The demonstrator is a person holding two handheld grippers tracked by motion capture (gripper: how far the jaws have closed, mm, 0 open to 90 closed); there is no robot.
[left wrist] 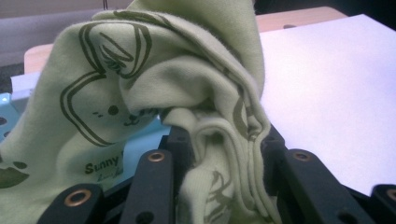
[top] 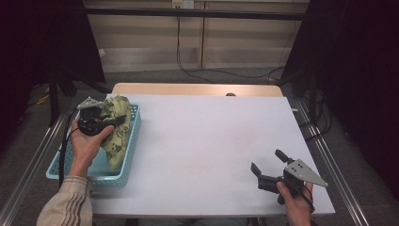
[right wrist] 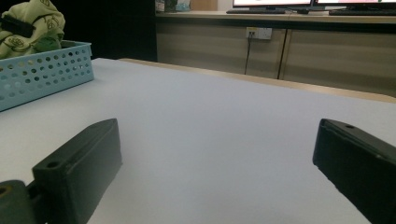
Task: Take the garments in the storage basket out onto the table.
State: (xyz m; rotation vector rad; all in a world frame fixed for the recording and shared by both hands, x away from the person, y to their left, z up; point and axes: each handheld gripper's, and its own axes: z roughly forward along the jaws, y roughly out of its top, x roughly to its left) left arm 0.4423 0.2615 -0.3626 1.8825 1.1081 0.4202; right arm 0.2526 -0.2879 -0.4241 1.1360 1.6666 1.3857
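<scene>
A pale green cloth (top: 116, 127) printed with dark cartoon outlines hangs partly lifted out of a light blue perforated basket (top: 133, 141) at the table's left. My left gripper (top: 113, 121) is shut on a bunched fold of that green cloth (left wrist: 154, 79), which is pinched between the jaws close to the camera. The same green cloth (right wrist: 29, 23) rises above the blue basket (right wrist: 44, 74) far off in the right gripper view. My right gripper (top: 269, 162) rests low near the front right of the white table top (top: 207, 146), jaws wide apart with nothing between them.
The white sheet covers a wooden table whose back edge (top: 197, 88) shows beyond it. Dark curtains flank both sides, and cables run across the floor behind. Metal rails (top: 329, 160) run along the table's sides.
</scene>
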